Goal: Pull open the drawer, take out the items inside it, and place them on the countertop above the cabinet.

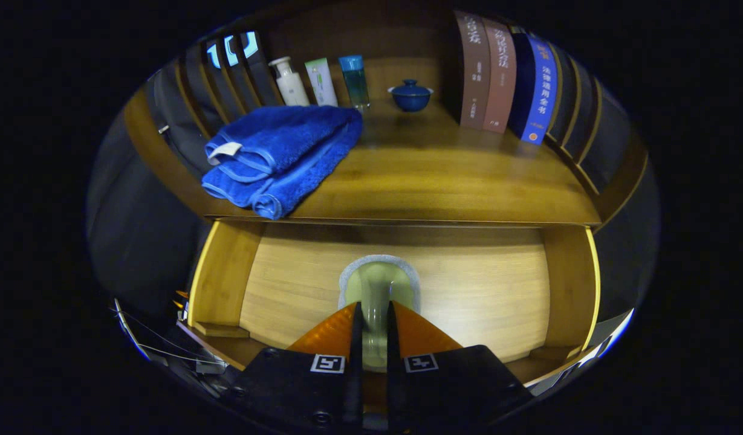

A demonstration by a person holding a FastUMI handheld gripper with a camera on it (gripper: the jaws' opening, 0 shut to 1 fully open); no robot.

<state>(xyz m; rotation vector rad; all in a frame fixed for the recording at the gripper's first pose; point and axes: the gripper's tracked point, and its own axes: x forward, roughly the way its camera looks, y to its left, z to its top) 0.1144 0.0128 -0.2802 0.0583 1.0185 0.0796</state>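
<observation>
The gripper (374, 317) has its jaws clamped narrowly on the pale green ceramic spoon (377, 284), lifting it from the open wooden drawer (480, 290); the wooden bench (444, 175) lies at twelve o'clock.

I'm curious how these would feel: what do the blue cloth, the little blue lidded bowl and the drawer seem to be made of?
Blue towel: soft looped terry cloth, matte and fuzzy. Lidded bowl: probably glazed ceramic, judging by its glossy sheen. Drawer: light wood, maybe bamboo, with fine straight grain and a smooth finish. The gripper is shut on a pale green item, possibly glazed ceramic or plastic.
</observation>
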